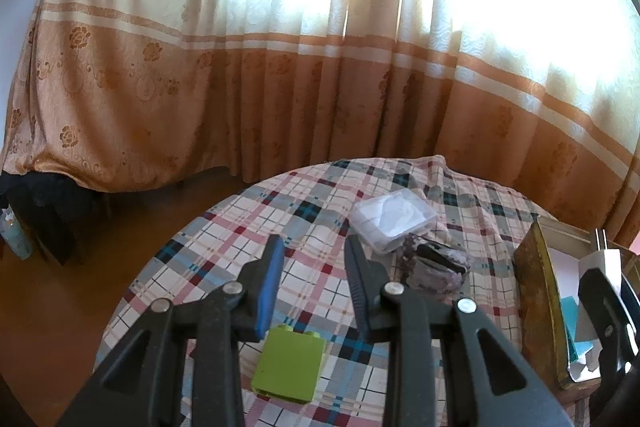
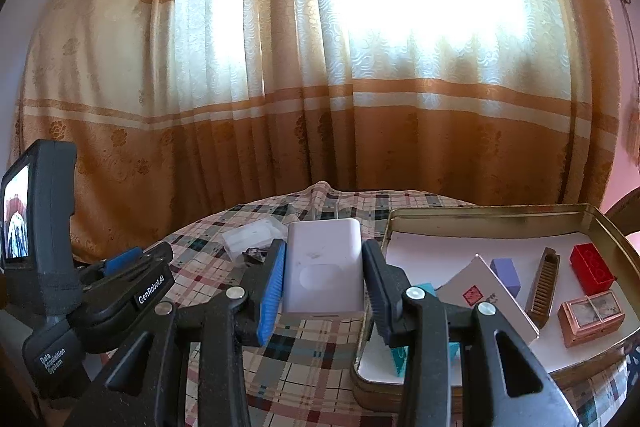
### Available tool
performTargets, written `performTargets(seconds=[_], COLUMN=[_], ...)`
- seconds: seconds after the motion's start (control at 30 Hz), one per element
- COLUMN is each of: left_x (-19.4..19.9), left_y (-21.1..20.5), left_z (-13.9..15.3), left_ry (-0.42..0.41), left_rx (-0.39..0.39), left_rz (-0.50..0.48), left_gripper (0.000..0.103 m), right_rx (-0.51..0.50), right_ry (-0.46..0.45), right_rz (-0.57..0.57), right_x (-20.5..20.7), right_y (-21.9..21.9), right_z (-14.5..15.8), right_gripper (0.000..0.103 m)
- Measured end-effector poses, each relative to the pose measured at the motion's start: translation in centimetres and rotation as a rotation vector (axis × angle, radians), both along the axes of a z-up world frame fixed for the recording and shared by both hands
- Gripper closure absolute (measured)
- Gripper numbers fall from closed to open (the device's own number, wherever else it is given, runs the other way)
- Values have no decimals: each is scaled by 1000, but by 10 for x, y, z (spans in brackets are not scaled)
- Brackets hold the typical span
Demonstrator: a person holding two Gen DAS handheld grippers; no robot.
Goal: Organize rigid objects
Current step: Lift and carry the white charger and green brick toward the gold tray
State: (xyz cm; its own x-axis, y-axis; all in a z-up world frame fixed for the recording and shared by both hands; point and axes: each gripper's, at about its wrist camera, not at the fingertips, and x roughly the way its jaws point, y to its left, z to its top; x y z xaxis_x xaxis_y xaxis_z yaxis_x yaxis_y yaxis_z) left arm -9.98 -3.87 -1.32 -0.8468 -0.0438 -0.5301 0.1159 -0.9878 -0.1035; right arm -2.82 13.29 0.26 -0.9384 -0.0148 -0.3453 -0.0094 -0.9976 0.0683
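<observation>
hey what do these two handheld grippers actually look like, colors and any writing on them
Both are black plastic with silver pivot bolts. On the left gripper and the right gripper, one finger wears a ribbed blue pad and the other a dark one. Seen from the right wrist view, the left gripper's body reads "GenRobot.AI", its handle reads "Data Acquisition System", and a small screen sits on top.

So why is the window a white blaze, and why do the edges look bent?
Left wrist view: sun through the curtain overexposes its top, and the fisheye lens rounds the checked table; the close green block looks soft. Right wrist view: the same blown-out glare, with the tin tray bowed and the corners black.
</observation>
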Motion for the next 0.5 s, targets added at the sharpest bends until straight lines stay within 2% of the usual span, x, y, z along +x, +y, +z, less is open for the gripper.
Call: performTargets(seconds=[0.5], left_x=[2], left_y=[1], left_z=[0], left_ry=[-4], left_rx=[9], left_rz=[-3], left_gripper=[72], right_rx=[-15], right_ry=[3], right_rz=[-15], right_x=[0], right_y=[9], right_z=[1], right_gripper=[62])
